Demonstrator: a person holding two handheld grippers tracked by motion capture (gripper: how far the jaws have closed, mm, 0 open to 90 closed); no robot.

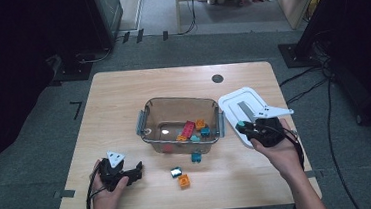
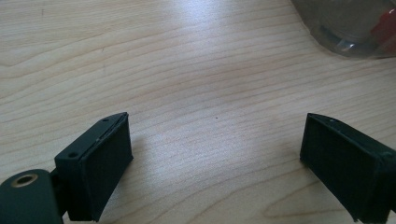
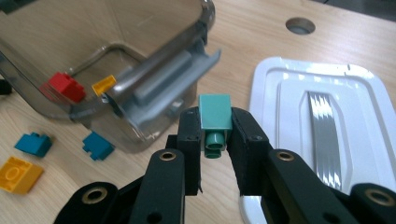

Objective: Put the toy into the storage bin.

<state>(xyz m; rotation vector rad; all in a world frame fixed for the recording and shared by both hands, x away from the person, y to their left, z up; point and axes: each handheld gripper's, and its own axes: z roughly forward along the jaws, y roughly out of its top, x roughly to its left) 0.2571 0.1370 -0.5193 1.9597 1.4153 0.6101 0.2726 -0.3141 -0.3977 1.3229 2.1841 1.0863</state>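
Over the white lid point(image 1: 244, 107), just right of the clear bin point(image 1: 178, 105), right gripper point(image 3: 215, 140) is clamped on a green brick point(image 3: 215, 113), stud end pointing back toward the hand, brick held off the table. Looks like the carry step of loading loose bricks into the bin; pick is done, drop isn't. Next move, as I read it: swing left over the bin's right wall, get past the grey latch point(image 3: 180, 77) on that wall, then spread the jaws above the open inside. That latch sticks out toward the gripper, so it's the main thing to clip; needs enough height first. Left gripper point(image 1: 120, 171) sits near the table's front left, jaws wide apart, nothing between them, bare wood point(image 2: 196, 70) under it. Already in the bin: red brick point(image 1: 189, 128), orange ones, teal ones. On the table in front of the bin: a teal brick point(image 1: 196, 157) against the wall, another small brick point(image 1: 176, 172), an orange brick point(image 1: 184, 181). Those sit between the two hands, closer to centre, clear of the drop path.
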